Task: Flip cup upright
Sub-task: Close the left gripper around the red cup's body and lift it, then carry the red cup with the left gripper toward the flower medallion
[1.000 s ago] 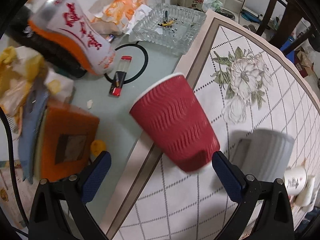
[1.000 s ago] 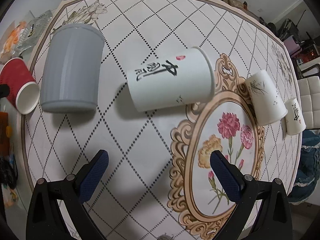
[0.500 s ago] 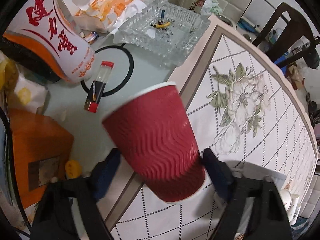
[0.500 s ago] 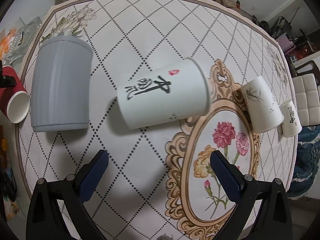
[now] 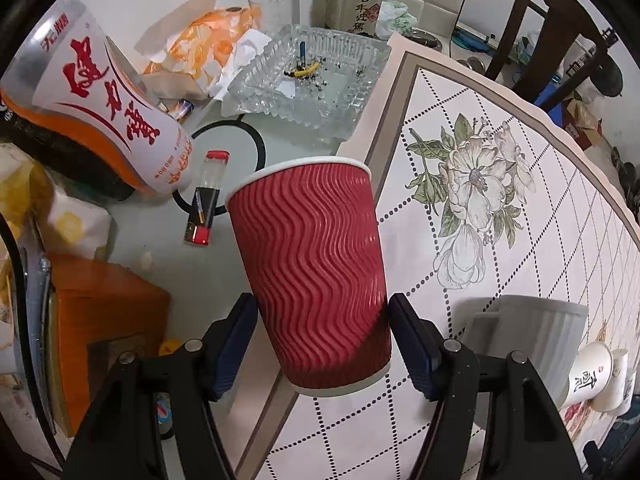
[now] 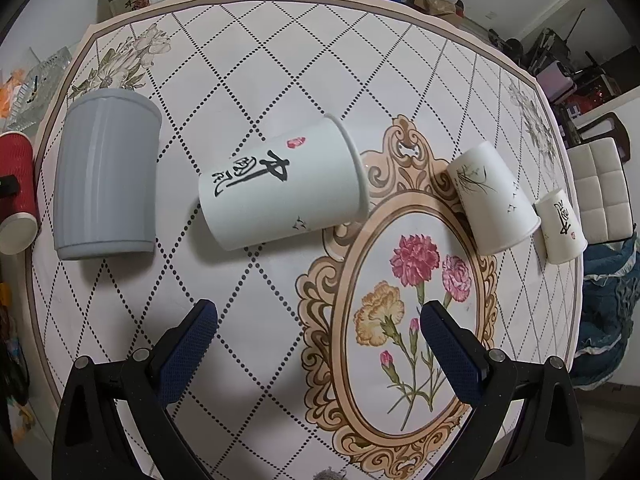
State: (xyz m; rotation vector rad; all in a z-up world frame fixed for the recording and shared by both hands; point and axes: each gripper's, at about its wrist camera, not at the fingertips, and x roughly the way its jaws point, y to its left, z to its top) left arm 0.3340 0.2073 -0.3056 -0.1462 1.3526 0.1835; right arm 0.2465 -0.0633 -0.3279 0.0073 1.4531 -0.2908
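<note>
My left gripper (image 5: 322, 346) is shut on a red ripple-wall paper cup (image 5: 312, 268), its blue pads pressing both sides near the cup's base; the white rim points away from me. The red cup also shows at the left edge of the right wrist view (image 6: 16, 192). My right gripper (image 6: 318, 350) is open and empty above the patterned tablecloth (image 6: 248, 320). Ahead of it a white paper cup with black calligraphy (image 6: 280, 188) lies on its side. A grey ribbed cup (image 6: 106, 176) stands mouth down to its left.
Two smaller white paper cups (image 6: 492, 204) (image 6: 560, 226) lie at the right. Left of the cloth are a glass ashtray (image 5: 308, 80), a lighter (image 5: 206, 200), a large labelled bottle (image 5: 100, 100), an orange box (image 5: 100, 332) and wrappers. Chairs stand beyond the table.
My left gripper has closed on the red cup and turned it from lying tilted to rim pointing away. The right gripper has drifted slightly, still open.
</note>
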